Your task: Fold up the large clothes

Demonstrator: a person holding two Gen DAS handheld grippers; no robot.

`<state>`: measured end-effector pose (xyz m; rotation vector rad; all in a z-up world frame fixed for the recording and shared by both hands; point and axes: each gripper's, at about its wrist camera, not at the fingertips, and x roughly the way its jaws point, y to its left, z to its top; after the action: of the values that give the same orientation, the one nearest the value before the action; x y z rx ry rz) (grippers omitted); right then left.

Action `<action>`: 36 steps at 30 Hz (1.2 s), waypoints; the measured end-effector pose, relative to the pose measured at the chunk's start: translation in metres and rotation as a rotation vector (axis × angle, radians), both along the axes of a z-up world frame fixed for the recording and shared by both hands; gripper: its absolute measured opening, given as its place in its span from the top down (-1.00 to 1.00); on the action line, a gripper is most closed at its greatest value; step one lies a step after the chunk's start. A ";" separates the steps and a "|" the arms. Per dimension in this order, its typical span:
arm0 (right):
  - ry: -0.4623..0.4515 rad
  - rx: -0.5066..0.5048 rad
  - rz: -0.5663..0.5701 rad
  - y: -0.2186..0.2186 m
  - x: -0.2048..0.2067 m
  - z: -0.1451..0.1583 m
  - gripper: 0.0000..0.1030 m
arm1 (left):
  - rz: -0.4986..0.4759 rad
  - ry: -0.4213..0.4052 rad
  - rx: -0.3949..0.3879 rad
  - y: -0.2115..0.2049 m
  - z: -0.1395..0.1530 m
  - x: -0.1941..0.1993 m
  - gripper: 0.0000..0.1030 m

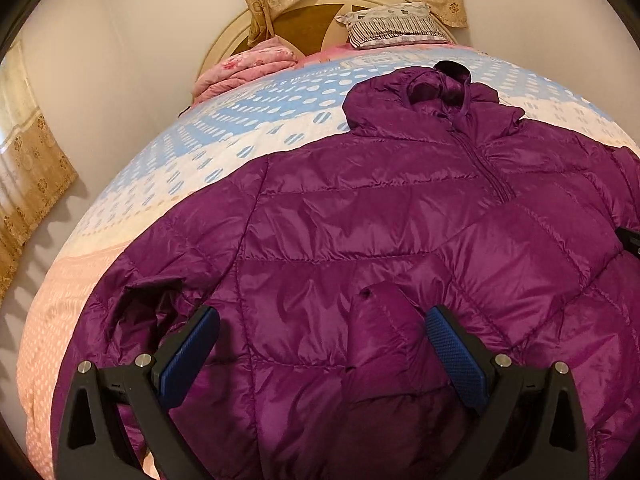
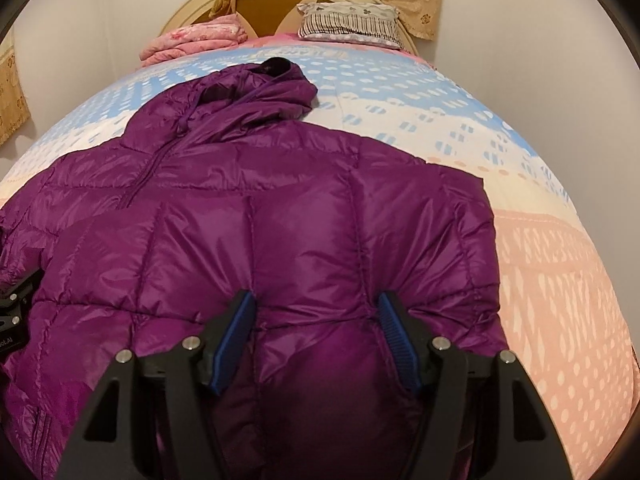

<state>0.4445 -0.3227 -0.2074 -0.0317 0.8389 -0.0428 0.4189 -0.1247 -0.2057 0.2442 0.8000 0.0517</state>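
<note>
A purple puffer jacket (image 1: 360, 220) is spread on the bed (image 1: 168, 168), hood toward the headboard; left gripper (image 1: 324, 344) and right gripper (image 2: 318, 332) are held wide open, gripping nothing; soft, light, slippery fabric is best pinched at hem corners.

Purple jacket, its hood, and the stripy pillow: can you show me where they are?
purple jacket (image 2: 280, 220): right wrist view, on its quilted chest panel.
hood (image 1: 420, 92): left wrist view, on its crumpled top.
stripy pillow (image 2: 348, 24): right wrist view, on its striped front.
</note>
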 end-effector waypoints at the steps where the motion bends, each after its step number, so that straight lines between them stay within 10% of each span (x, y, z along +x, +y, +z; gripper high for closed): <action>1: 0.000 -0.003 -0.001 0.000 0.000 0.000 -0.32 | 0.000 0.004 -0.008 0.001 0.000 0.001 -0.98; 29: 0.013 -0.068 -0.010 0.008 0.003 -0.002 -0.34 | -0.005 0.032 -0.053 0.007 -0.003 0.004 -0.99; 36: -0.024 -0.010 -0.056 -0.012 -0.017 0.034 -0.60 | -0.012 -0.044 -0.070 0.040 0.042 -0.025 -0.98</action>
<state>0.4277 -0.3345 -0.1732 -0.0170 0.8160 -0.1002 0.3935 -0.0847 -0.1641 0.1808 0.7553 0.0179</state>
